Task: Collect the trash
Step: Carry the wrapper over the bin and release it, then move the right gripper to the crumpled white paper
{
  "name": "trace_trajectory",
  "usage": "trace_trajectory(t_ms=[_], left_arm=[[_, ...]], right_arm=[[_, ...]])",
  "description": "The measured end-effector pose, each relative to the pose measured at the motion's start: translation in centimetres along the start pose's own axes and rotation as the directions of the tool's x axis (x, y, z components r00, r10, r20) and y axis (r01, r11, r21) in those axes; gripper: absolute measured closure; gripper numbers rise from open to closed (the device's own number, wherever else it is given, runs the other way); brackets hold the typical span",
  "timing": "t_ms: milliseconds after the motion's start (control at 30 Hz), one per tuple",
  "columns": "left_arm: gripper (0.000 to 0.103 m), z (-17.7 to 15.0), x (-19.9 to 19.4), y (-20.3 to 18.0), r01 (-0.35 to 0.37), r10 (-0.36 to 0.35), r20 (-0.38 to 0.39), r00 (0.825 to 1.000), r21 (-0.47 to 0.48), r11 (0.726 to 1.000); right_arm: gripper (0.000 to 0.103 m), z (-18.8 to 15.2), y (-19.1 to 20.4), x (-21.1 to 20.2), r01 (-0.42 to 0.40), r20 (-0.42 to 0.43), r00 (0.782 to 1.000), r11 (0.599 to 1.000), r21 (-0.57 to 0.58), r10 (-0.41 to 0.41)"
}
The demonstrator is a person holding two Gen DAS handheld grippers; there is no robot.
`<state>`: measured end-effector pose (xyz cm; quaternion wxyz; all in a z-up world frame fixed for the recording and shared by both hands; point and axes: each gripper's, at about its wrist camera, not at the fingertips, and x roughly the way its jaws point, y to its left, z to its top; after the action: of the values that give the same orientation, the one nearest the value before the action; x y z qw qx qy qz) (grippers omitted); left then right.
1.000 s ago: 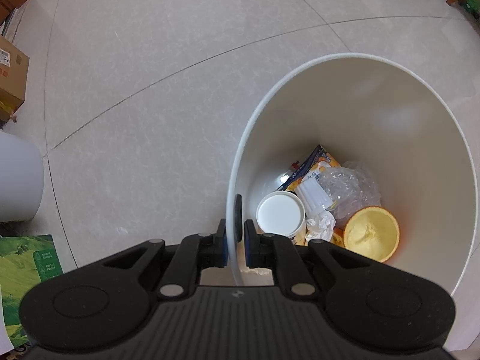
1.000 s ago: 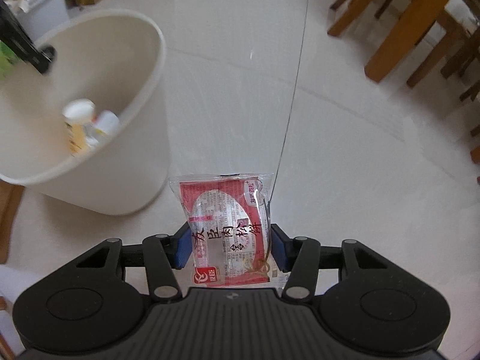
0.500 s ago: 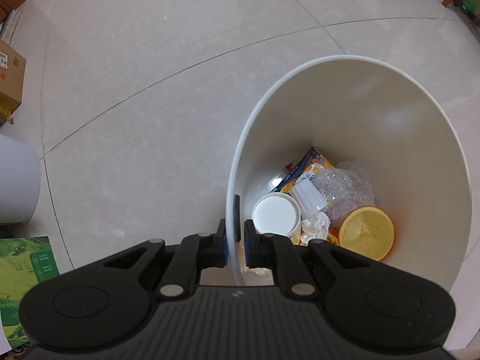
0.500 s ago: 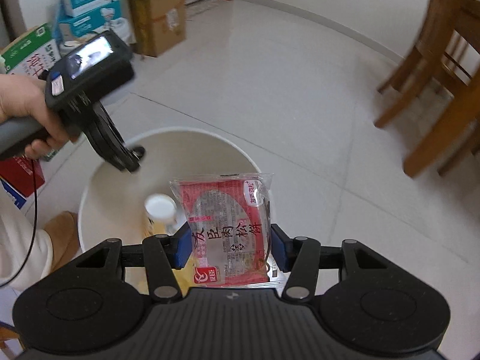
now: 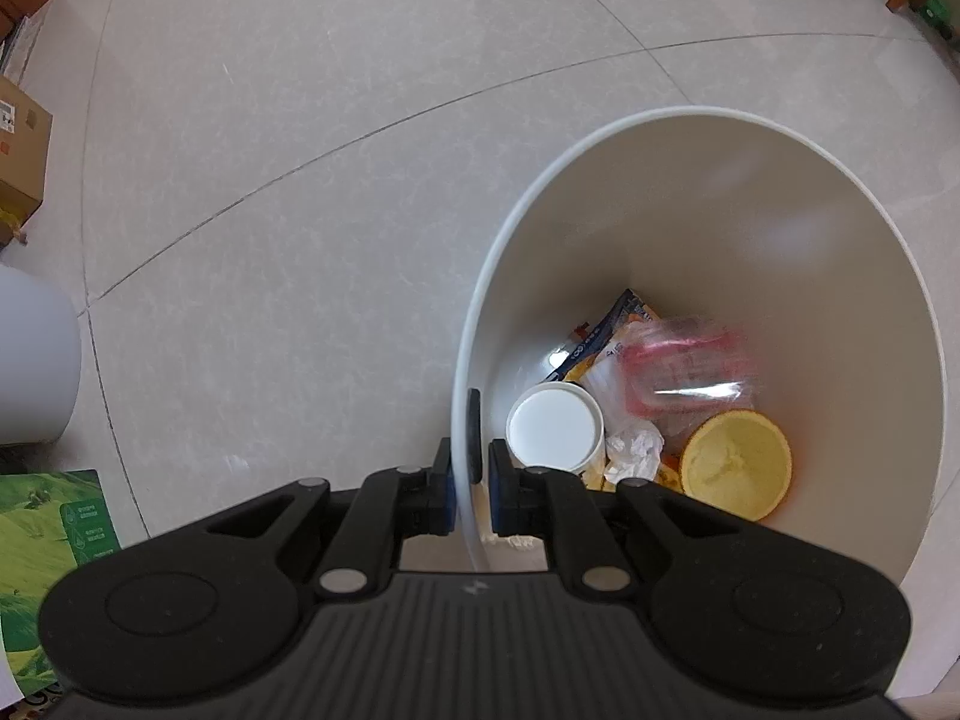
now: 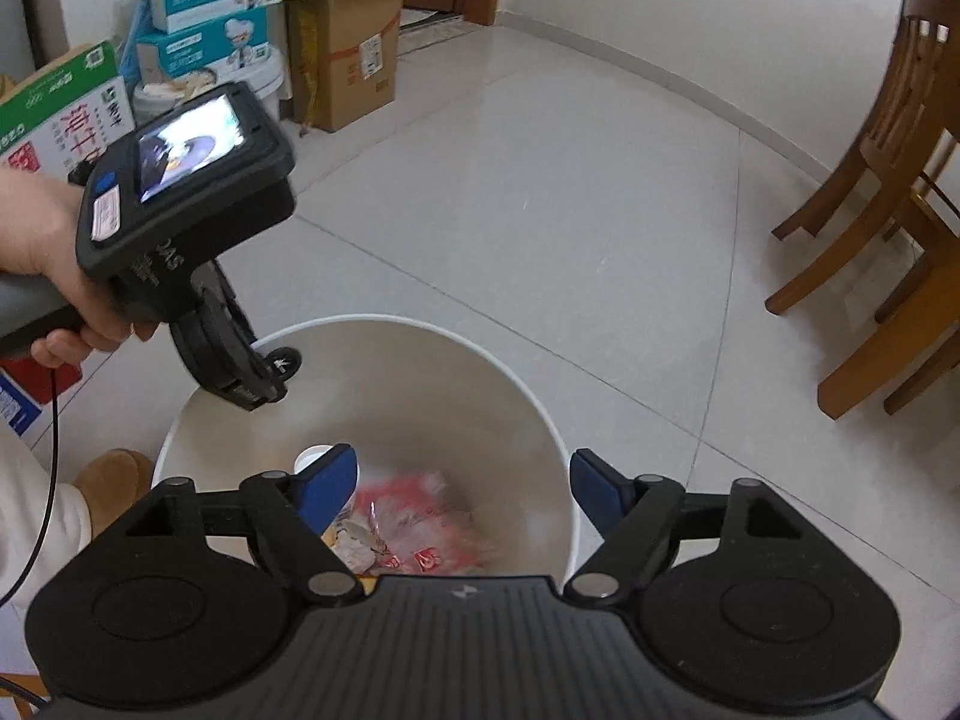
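A white trash bin [image 5: 708, 114] stands on the tiled floor. My left gripper [image 5: 471, 420] is shut on its near-left rim, one finger inside and one outside. The bin holds a white cup [image 5: 555, 429], a crumpled tissue [image 5: 636, 450], an orange half [image 5: 738, 462] and wrappers. A red snack packet [image 5: 684, 372] shows blurred, dropping onto them. My right gripper [image 6: 462, 486] hangs over the bin [image 6: 528, 396] with its jaws opening and nothing pressed between the pads. The packet [image 6: 420, 516] is loose below it. A hand [image 6: 36, 228] holds the left gripper [image 6: 282, 366] on the rim.
Cardboard boxes [image 6: 342, 60] and cartons are stacked at the back left. A wooden chair [image 6: 888, 210] stands to the right. A green carton [image 5: 42, 528] and a white container [image 5: 30, 360] sit left of the bin. A brown slipper [image 6: 114, 474] is beside it.
My right gripper carried the red packet from the floor to above the bin, then spread its jaws; the packet left them and dropped in. The left gripper kept its hold on the rim.
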<state>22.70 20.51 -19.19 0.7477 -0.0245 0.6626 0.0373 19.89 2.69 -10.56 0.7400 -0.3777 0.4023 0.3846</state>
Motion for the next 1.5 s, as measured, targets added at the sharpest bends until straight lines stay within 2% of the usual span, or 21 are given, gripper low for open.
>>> trace_trajectory(t_ms=[267,467,733,867,967,1033,1100,1233,1433,1500], left_arm=[[0.095,-0.1,0.2,-0.2,-0.003,0.003,0.000,1.000,-0.003,1.000],[0.095,-0.2,0.3,0.1,0.006,-0.006,-0.003,1.000,-0.010,1.000],[0.095,-0.1,0.2,0.1,0.008,-0.008,-0.004,1.000,-0.013,1.000],[0.095,-0.2,0.2,0.2,0.015,-0.015,-0.002,1.000,-0.011,1.000],[0.095,-0.3,0.1,0.3,0.018,-0.018,-0.001,1.000,-0.011,1.000],[0.095,-0.3,0.1,0.4,0.019,-0.019,-0.002,1.000,-0.008,1.000],[0.095,-0.4,0.1,0.5,0.023,-0.023,-0.006,1.000,-0.006,1.000],[0.095,-0.4,0.1,0.7,0.039,-0.039,-0.014,0.999,-0.025,0.999],[0.095,-0.4,0.1,0.4,0.034,-0.034,-0.008,0.999,-0.018,0.999],[0.095,-0.5,0.0,0.6,0.036,-0.036,-0.005,0.999,-0.022,0.999]], right_arm=[[0.018,-0.9,-2.1,-0.8,0.066,-0.008,0.998,0.995,0.076,-0.065],[0.015,-4.9,-5.4,-2.4,0.124,-0.027,0.992,0.970,0.209,-0.121],[0.014,-14.1,-10.9,-2.3,0.240,-0.149,0.970,0.861,0.449,-0.193],[0.011,-18.1,-12.2,-0.9,0.290,-0.200,0.956,0.810,0.510,-0.216],[0.011,-21.3,-13.5,1.2,0.341,-0.278,0.936,0.759,0.555,-0.216],[0.011,-23.6,-14.5,2.6,0.381,-0.329,0.919,0.706,0.597,-0.218],[0.011,-26.1,-15.9,4.0,0.397,-0.362,0.912,0.636,0.661,-0.192],[0.011,-30.6,-18.0,6.4,0.435,-0.414,0.897,0.480,0.762,-0.156],[0.011,-35.0,-19.7,10.3,0.497,-0.487,0.867,0.276,0.823,-0.110],[0.011,-36.3,-19.9,11.2,0.504,-0.495,0.863,0.221,0.835,-0.099]])
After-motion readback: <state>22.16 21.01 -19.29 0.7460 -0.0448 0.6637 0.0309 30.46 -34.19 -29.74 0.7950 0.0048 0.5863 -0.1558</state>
